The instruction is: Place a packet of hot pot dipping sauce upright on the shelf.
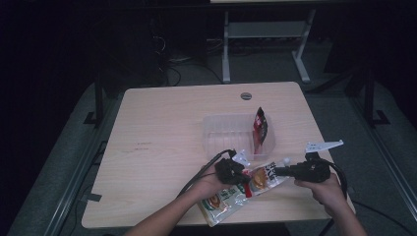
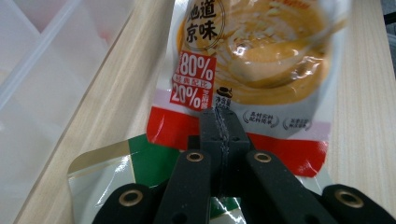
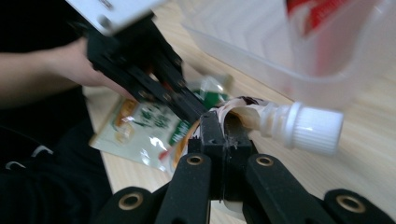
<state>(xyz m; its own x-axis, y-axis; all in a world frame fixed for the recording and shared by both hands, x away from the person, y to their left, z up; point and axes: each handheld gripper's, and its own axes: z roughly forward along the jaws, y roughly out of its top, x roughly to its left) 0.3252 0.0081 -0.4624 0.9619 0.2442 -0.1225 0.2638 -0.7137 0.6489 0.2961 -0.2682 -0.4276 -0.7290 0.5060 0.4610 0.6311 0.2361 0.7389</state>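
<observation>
While both hands work over the near edge of the worktop (image 1: 162, 128) in the high view, the step in hand looks like a two-handed lift of a spouted sauce pouch (image 1: 264, 175): the left gripper (image 1: 238, 173) pinches its lower end and the right gripper (image 1: 276, 171) its upper end, near the spout. A second, green-and-white pouch (image 1: 220, 205) lies flat beneath, by the front edge. Just beyond stands a clear plastic bin (image 1: 223, 129) with a small red-and-black packet (image 1: 260, 124) upright in its right part. The worktop is pale wood grain with a round cable grommet (image 1: 246, 96) near the far edge; around it the room is dark, with grey carpet and the white legs of another desk (image 1: 226, 49) behind.

In the left gripper view, the left gripper (image 2: 220, 122) is clenched on the sauce pouch (image 2: 261, 60) at its red bottom band, the green-and-white pouch (image 2: 116, 172) below and the clear plastic bin (image 2: 42, 70) at the left.

In the right gripper view, the right gripper (image 3: 219, 135) is clamped on the sauce pouch (image 3: 238, 109) just behind its white screw cap (image 3: 315, 128); the left gripper (image 3: 194, 112) holds on opposite, the clear plastic bin (image 3: 280, 60) beyond.

Next, I judge, the pair must carry the pouch level over the bin wall, keeping the limp body from sagging or dragging the pouch underneath, and release it inside.
</observation>
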